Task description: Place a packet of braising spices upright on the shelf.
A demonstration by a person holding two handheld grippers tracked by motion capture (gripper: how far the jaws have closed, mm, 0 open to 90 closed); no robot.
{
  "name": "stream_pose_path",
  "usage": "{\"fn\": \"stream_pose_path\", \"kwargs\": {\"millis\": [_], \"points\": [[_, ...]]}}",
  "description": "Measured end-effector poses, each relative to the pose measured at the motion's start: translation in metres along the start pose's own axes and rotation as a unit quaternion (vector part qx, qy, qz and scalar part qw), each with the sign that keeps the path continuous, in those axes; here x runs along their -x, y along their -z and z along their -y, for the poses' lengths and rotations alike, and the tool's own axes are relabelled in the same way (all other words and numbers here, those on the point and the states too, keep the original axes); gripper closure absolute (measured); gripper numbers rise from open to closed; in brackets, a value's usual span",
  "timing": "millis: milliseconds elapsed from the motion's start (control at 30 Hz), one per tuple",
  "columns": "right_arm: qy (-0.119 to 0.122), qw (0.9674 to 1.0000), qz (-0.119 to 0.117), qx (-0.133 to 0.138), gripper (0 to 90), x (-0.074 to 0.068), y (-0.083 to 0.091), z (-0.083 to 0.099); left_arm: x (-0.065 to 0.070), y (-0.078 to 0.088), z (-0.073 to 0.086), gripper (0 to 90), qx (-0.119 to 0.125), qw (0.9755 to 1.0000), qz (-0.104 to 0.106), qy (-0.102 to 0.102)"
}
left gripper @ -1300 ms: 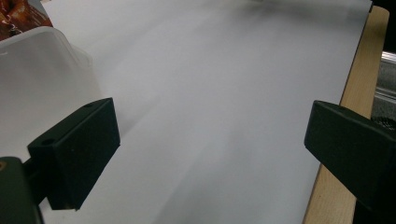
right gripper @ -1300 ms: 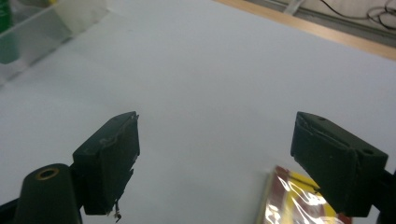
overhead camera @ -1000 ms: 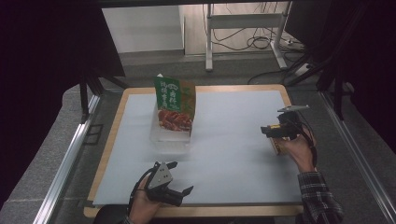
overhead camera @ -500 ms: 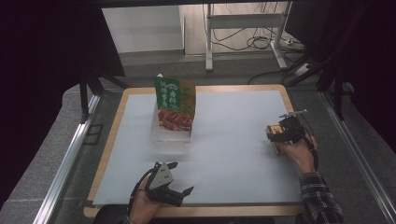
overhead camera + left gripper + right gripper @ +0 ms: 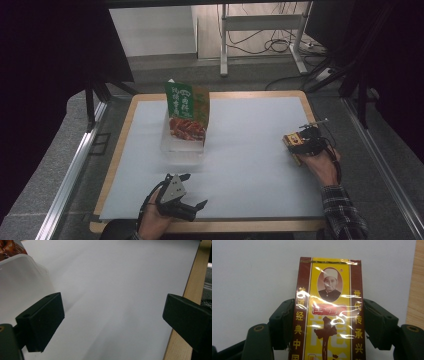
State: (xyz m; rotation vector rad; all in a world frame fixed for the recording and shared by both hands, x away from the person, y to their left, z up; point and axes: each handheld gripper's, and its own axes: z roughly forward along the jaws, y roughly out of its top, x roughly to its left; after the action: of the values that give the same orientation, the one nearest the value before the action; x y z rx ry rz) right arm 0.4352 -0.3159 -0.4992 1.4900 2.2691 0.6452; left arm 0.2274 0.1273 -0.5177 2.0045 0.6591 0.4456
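Note:
A yellow and brown box (image 5: 329,312) with a portrait and Chinese lettering lies flat on the white mat at the right (image 5: 291,142). My right gripper (image 5: 329,322) points down over it. Its jaws have just been closing, and both pads now press on the box's long sides, so it is shut on the box (image 5: 299,145). My left gripper (image 5: 194,191) rests near the mat's front edge, jaws wide open (image 5: 112,312) with nothing between them. A green snack bag (image 5: 186,110) stands in a clear plastic tub (image 5: 182,149) at the mat's middle left.
The white mat (image 5: 250,170) lies on a wooden board (image 5: 120,150) whose rim shows all round. The tub's corner (image 5: 22,277) sits just left of my left jaw. Metal rails and a table frame lie beyond the board.
My right gripper has sunk toward the mat and its jaws have closed in on the yellow box. The left hand, the bag and the tub have kept still.

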Motion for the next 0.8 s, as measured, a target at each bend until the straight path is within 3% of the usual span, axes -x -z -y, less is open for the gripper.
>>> {"fn": "stream_pose_path", "kwargs": {"millis": [200, 433, 633, 800], "points": [[0.015, 0.9998, -0.008, 0.014, 31.6, -0.005, 0.011, -0.002, 0.000, 0.001, 0.000, 3.4, 0.002, 1.0000, -0.001, 0.001], [0.059, 0.9972, -0.037, 0.029, 31.7, -0.027, 0.031, -0.004, 0.000, 0.001, 0.000, 3.4, 0.003, 1.0000, -0.001, 0.000], [0.098, 0.9920, -0.069, 0.040, 31.7, -0.053, 0.045, -0.004, 0.001, 0.001, -0.001, 3.4, 0.002, 1.0000, 0.000, -0.002], [0.132, 0.9853, -0.099, 0.042, 31.6, -0.075, 0.049, -0.002, 0.001, 0.001, -0.001, 3.4, 0.002, 1.0000, 0.000, -0.003]]}}
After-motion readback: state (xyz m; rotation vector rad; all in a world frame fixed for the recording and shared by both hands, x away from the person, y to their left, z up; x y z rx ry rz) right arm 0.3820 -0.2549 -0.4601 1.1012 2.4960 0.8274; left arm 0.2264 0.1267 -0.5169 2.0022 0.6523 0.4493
